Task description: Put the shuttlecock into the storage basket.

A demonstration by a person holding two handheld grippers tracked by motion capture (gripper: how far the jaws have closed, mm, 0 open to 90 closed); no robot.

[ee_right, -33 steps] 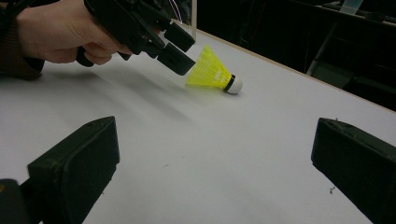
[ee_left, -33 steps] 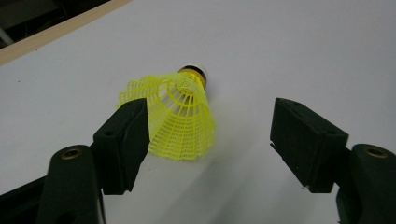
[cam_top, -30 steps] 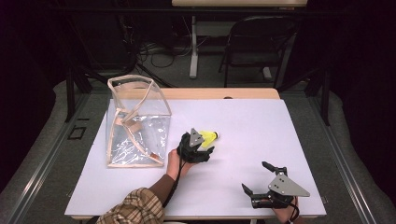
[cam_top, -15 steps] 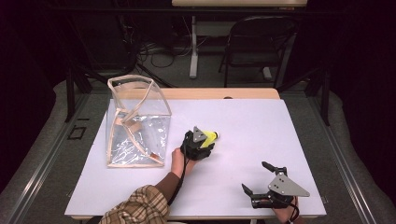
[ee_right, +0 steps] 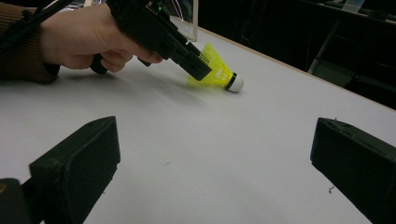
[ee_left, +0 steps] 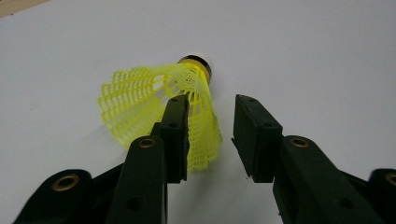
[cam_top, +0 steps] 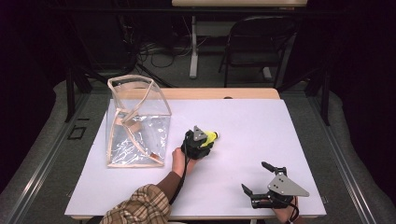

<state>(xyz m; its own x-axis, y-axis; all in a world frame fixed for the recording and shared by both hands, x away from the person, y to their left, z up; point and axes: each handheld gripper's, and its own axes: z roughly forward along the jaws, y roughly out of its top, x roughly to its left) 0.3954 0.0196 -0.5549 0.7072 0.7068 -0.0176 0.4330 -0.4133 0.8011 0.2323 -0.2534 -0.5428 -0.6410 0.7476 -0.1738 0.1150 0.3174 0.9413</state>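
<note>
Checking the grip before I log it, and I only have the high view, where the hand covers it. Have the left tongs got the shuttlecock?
Observer: Not yet. The left tongs have just been closing. The edge of the shuttlecock skirt is in the gap beside one pad, and the other pad stands clear.
Operator: How's it lying?
Observer: On its side on the white table, cork end pointing away from the tongs.
Operator: Right side?
Observer: The right tongs are wide open with nothing between them.

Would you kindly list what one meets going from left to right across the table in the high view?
Clear bag → left gripper over the yellow shuttlecock → right gripper, fingers apart, near the table's front right corner.
</note>
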